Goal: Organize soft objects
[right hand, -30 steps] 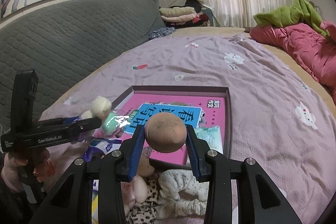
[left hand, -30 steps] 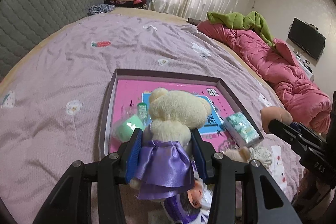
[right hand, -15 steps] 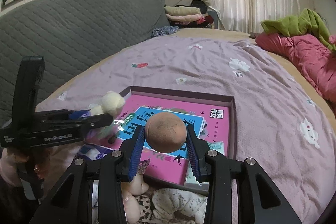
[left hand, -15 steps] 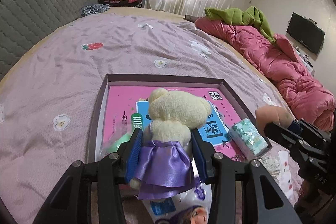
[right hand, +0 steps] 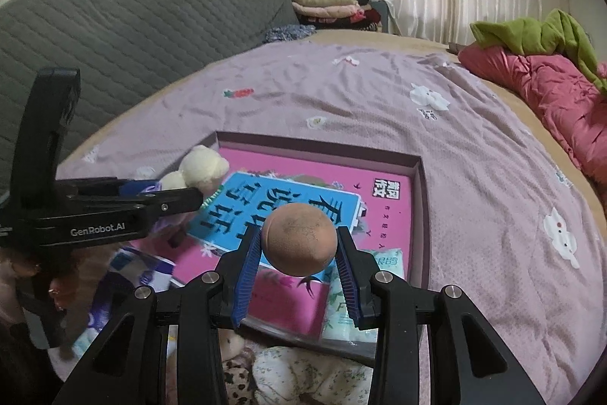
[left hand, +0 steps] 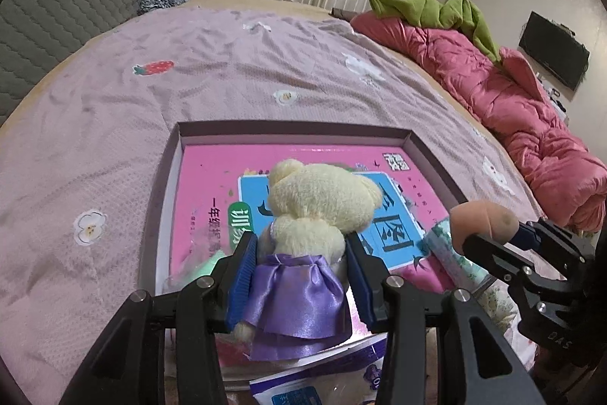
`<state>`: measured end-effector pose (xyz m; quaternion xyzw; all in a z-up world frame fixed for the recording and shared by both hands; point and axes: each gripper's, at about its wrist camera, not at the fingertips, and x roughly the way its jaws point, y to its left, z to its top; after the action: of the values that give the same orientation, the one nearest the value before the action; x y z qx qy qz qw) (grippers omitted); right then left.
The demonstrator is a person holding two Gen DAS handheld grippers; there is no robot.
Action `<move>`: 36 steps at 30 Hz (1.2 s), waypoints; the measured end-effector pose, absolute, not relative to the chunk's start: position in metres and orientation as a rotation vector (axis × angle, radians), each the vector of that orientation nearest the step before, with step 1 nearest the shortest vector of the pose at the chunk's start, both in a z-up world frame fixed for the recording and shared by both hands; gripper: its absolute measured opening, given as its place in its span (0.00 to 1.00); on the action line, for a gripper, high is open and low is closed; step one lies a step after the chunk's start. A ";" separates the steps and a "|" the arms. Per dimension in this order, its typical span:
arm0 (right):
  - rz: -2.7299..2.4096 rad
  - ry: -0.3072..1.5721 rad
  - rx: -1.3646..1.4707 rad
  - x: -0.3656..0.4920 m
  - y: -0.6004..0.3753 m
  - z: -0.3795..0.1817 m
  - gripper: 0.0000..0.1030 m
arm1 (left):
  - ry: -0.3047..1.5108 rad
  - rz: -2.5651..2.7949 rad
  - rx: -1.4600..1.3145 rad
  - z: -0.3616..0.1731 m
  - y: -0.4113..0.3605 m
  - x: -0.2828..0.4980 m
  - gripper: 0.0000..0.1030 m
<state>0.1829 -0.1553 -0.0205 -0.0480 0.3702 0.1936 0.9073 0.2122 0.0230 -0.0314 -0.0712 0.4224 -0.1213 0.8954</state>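
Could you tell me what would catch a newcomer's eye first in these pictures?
Probably the cream teddy bear in a purple dress, clamped in the left gripper above the shallow box with its bright pink book. Next, the brownish ball pinched in the right gripper, and the red quilt along the bed's far side.

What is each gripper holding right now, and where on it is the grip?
The left gripper holds a cream plush bear in a purple satin dress, pinched at its body. The right gripper clamps a round brownish soft ball across its sides.
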 end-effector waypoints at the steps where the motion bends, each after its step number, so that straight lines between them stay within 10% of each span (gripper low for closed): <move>1: 0.393 0.776 -0.101 0.185 -0.155 -0.023 0.39 | 0.883 -0.258 -0.147 -0.033 0.022 0.213 0.45; 36: 0.382 0.900 -0.121 0.194 -0.159 -0.047 0.40 | 1.020 -0.300 -0.090 -0.054 0.006 0.213 0.45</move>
<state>0.1941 -0.1586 -0.0474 -0.0578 0.4321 0.1834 0.8811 0.2128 0.0061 -0.0544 -0.0430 0.4862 -0.1431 0.8610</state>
